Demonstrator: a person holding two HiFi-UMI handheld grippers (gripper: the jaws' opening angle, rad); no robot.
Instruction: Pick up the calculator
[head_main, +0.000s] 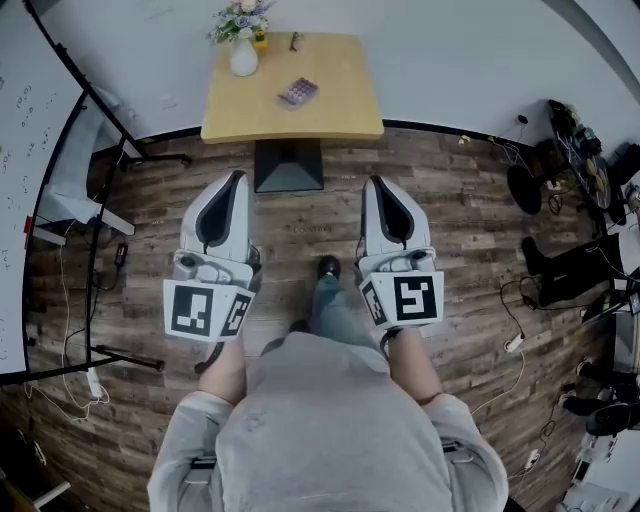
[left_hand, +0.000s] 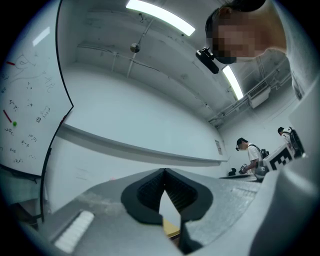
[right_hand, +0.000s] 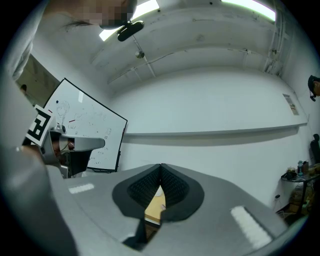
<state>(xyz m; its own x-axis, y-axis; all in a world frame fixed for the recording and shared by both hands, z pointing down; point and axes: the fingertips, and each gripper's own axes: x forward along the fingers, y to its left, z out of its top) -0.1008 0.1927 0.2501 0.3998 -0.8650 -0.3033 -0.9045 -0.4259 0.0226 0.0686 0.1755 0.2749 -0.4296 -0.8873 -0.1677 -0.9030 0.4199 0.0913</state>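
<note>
**A:** What are the tongs doing?

**B:** Both pairs are closed tight and empty. The left tongs (head_main: 237, 178) and right tongs (head_main: 375, 182) point forward side by side above the wooden floor (head_main: 300, 235).

**A:** Where is the calculator?

**B:** The calculator (head_main: 297, 92) lies flat on a small table (head_main: 300, 122), straight ahead and well apart from both tips. It sits roughly between their lines, perhaps slightly nearer the left. Its long side seems to slant across the table. A vase of flowers (head_main: 243, 55) stands near the far left corner.

**A:** What matters next?

**B:** Probably reaching forward past the near edge, then opening one pair.
</note>
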